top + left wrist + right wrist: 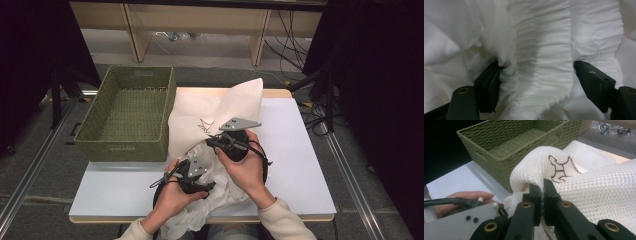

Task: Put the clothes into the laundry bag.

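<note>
Pinching the white mesh garment [584, 185] at worktop [300, 165] centre, my right gripper [541, 192] fingers clamp its fold for lifting; my left gripper [536, 75] fingers straddle the elastic band [544, 50], wide open; the basket [127, 115] waits at ten o'clock.

Cream-white mesh garment [599, 182] with a brown outline drawing, olive-green woven basket [131, 112] beyond the black hand-held gripper [541, 186], pale blue-white desk [300, 165]

The basket [129, 116] sits at the table's [300, 165] far left — the garment [210, 112] apparently touching its right.
</note>
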A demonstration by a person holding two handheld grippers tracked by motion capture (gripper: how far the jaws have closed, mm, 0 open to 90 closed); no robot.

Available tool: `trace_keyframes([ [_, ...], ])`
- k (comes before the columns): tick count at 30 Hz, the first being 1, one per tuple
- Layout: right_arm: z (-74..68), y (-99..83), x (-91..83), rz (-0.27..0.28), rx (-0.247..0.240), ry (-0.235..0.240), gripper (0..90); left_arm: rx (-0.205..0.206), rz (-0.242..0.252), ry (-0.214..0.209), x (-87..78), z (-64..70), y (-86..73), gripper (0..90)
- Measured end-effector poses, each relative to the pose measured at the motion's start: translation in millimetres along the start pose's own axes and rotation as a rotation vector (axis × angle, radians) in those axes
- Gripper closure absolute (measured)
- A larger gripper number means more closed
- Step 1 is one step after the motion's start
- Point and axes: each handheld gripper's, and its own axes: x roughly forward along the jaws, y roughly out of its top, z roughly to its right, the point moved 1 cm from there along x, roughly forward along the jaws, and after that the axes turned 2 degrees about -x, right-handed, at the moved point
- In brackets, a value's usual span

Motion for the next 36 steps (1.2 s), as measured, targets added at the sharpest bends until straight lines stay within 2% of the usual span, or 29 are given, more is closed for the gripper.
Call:
trace_keyframes([
  [3, -0.1, -0.4, 1.7, 0.007, -0.007, 0.005, 88.1, 0.001, 0.001, 0.007, 1.7, -0.1, -0.1, 30.3],
  [4, 0.0, -0.4, 1.9, 0.009, -0.006, 0.005, 88.1, 0.041, -0.039, -0.005, 0.9, -2.7, 0.0, 32.0],
  [5, 0.1, -0.4, 2.0, 0.008, -0.007, 0.006, 88.1, 0.038, -0.035, 0.001, 1.5, -2.9, -0.1, 34.4],
  [6, 0.1, -0.4, 1.9, 0.007, -0.006, 0.007, 88.1, 0.009, -0.008, 0.012, 4.1, -1.0, -0.4, 36.5],
  [7, -0.1, -0.4, 1.9, 0.008, -0.006, 0.006, 88.1, 0.023, -0.017, 0.021, 4.8, -1.7, -0.5, 39.2],
  [8, 0.4, -0.2, 2.0, 0.007, -0.021, 0.005, 88.1, 0.026, -0.025, 0.016, 5.4, -1.5, -0.7, 41.9],
  [9, -0.4, -0.5, 2.0, 0.006, -0.007, 0.005, 88.1, 0.022, -0.027, 0.014, 7.1, -0.9, -1.0, 43.6],
  [12, -0.7, -0.5, 1.2, -0.003, -0.012, -0.003, 88.1, 0.026, -0.032, 0.014, 9.4, -1.3, -1.1, 49.0],
  [13, -1.2, -0.6, 1.4, -0.003, -0.009, 0.000, 88.1, 0.087, -0.090, -0.001, 8.0, -5.6, -0.6, 51.4],
  [14, -1.7, -0.6, 1.5, -0.006, -0.006, 0.001, 88.1, 0.074, -0.082, -0.004, 8.9, -5.0, -0.6, 54.1],
  [18, -1.5, -0.9, 2.6, 0.001, -0.021, -0.005, 88.1, 0.084, -0.094, 0.007, 9.6, -4.9, 0.5, 62.8],
  [19, -2.8, -1.1, 2.4, -0.010, 0.008, 0.011, 88.1, 0.083, -0.093, 0.010, 9.4, -4.7, 0.7, 64.2],
  [20, -2.5, -0.8, 2.2, -0.012, -0.011, 0.004, 88.1, 0.080, -0.091, 0.012, 8.8, -4.7, 0.9, 67.4],
  [21, -2.8, -1.0, 2.8, -0.009, -0.014, 0.004, 88.1, 0.075, -0.083, 0.013, 7.9, -4.8, 1.1, 69.4],
  [22, -4.3, -1.2, 2.6, -0.014, -0.007, 0.002, 88.1, 0.043, -0.057, 0.016, 8.7, -3.7, 0.9, 71.5],
  [23, -3.4, -1.0, 3.3, -0.007, -0.030, 0.004, 88.1, 0.055, -0.064, 0.012, 6.0, -5.3, 1.5, 73.0],
  [24, -5.2, -1.1, 3.4, -0.009, -0.005, 0.011, 88.1, -0.024, 0.006, 0.027, 6.7, -1.8, 1.5, 74.5],
  [26, -5.2, -0.6, 3.7, 0.000, -0.014, 0.011, 88.1, -0.053, 0.048, 0.019, 1.7, -1.7, 4.2, 76.8],
  [27, -5.4, -0.3, 2.8, 0.003, -0.014, 0.013, 88.1, -0.048, 0.056, 0.015, -3.2, -2.4, 6.6, 77.5],
  [28, -5.1, 0.5, 1.0, 0.003, -0.028, 0.008, 88.2, -0.002, 0.035, 0.015, -10.2, -4.9, 10.0, 77.9],
  [31, -9.0, 3.1, -3.8, 0.032, -0.032, 0.009, 88.3, -0.065, 0.115, -0.009, -19.9, -2.7, 18.7, 79.0],
  [33, -10.4, 5.0, -6.0, 0.055, -0.046, 0.018, 88.4, -0.069, 0.160, -0.012, -27.7, -2.9, 25.6, 79.5],
  [34, -12.0, 5.6, -8.5, 0.059, -0.033, 0.017, 88.4, -0.069, 0.174, -0.010, -31.7, -2.8, 29.1, 79.7],
  [35, -11.5, 6.7, -10.3, 0.068, -0.050, 0.016, 88.4, -0.082, 0.189, -0.012, -36.6, -1.9, 33.4, 79.8],
  [36, -12.5, 7.6, -13.2, 0.079, -0.029, 0.018, 88.5, -0.082, 0.196, -0.005, -39.6, -1.7, 36.0, 79.9],
])
